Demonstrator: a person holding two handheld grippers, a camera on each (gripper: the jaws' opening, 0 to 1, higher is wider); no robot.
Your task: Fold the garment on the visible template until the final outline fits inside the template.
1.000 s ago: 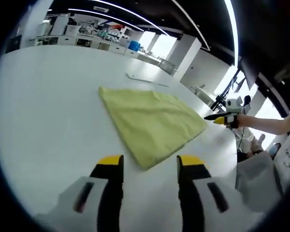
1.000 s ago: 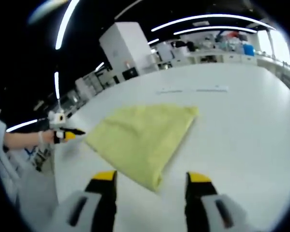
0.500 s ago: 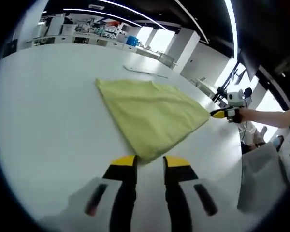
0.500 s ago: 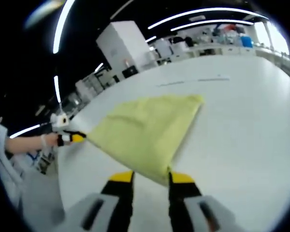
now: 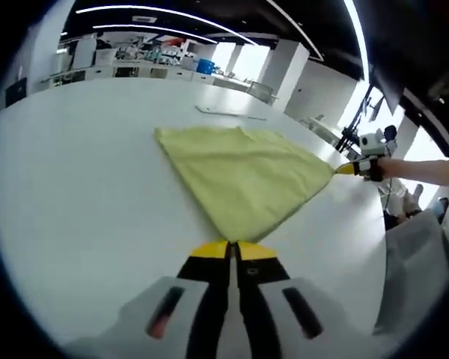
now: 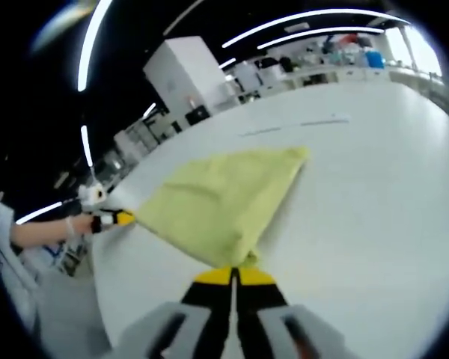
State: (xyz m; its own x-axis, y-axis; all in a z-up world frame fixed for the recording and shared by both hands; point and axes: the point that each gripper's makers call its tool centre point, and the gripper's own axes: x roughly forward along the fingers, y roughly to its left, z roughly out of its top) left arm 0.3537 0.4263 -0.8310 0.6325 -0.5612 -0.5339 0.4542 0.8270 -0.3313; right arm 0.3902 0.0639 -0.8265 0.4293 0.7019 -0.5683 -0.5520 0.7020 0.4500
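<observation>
1. Where the yellow garment [image 5: 243,176] lies flat on the white table [image 5: 75,187], each of its two near corners is pinched by a hand-held gripper.
2. In the left gripper view, the left gripper [image 5: 228,250] is seen with its yellow-tipped jaws pressed together on the nearest corner of the cloth.
3. Far to the right in that view, the right gripper [image 5: 352,168] is seen meeting the cloth's right-hand corner, held by a person's hand [image 5: 374,170].
4. In the right gripper view, the right gripper's jaws are likewise shown pressed together on the corner nearest to them, with the left gripper visible at the far left corner of the cloth.
5. From both grippers the garment is spread away across the table, and its held edge is stretched between the two grippers.
6. The cloth's far edge lies well apart from both grippers, so a fold would probably be made by carrying the held edge forward over the cloth.
7. The garment is pale yellow-green, plain and thin, with soft shallow creases.
8. A thin outline [image 5: 228,114], possibly the template, is marked on the table beyond the cloth, though this cannot be told for certain.
</observation>
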